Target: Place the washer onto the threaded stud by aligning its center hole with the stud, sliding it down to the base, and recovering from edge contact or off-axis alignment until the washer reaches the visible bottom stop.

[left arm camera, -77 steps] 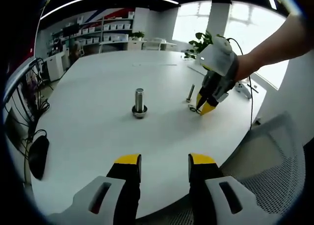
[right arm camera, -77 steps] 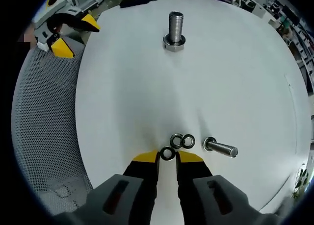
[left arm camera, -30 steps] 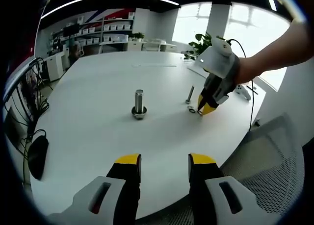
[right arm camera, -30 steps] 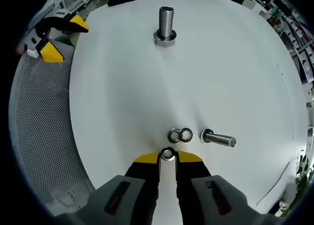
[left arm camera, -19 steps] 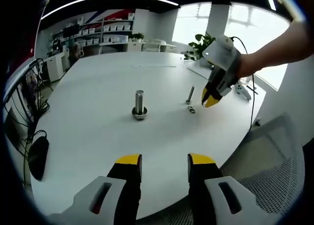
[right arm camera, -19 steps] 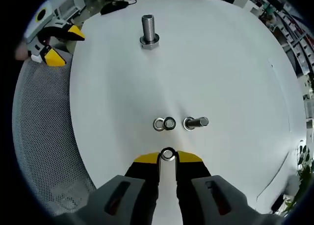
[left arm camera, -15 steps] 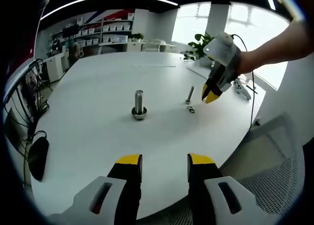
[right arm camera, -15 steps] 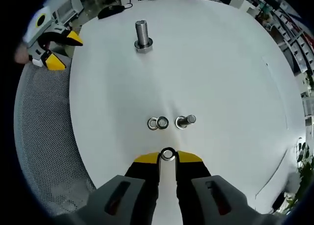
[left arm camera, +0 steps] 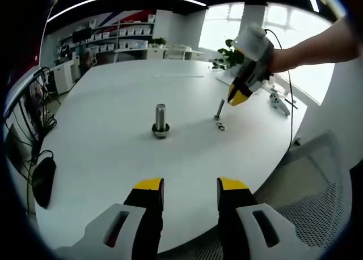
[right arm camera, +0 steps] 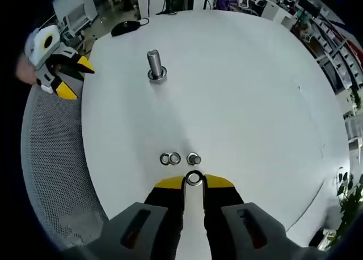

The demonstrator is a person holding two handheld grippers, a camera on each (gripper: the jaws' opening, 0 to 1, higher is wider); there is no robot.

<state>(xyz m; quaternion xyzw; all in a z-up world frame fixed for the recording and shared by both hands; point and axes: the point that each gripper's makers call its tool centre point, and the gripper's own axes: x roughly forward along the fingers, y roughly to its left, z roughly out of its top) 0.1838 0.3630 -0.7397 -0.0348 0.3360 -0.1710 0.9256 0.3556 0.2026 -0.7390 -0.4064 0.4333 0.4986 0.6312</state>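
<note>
**Washer held clear of the worktop, stud upright and bare**

You hold the washer pinched by its rim at the tips of the right gripper, whose jaws are closed on it. It is raised above the worktop. Its flat face and center hole face the camera, so the hole axis runs roughly along the jaws. This edge grip leaves the hole free to pass over the stud.

The threaded stud stands upright on its base, long axis vertical, well apart from the washer across the worktop. No washer sits on it yet.

Below the gripper, two spare washers lie flat and touching, with a spare bolt just beside them.

Your left gripper waits over the near worktop edge, jaws apart, holding nothing.

Judgement: tilt the hole axis to vertical before descending.
</note>
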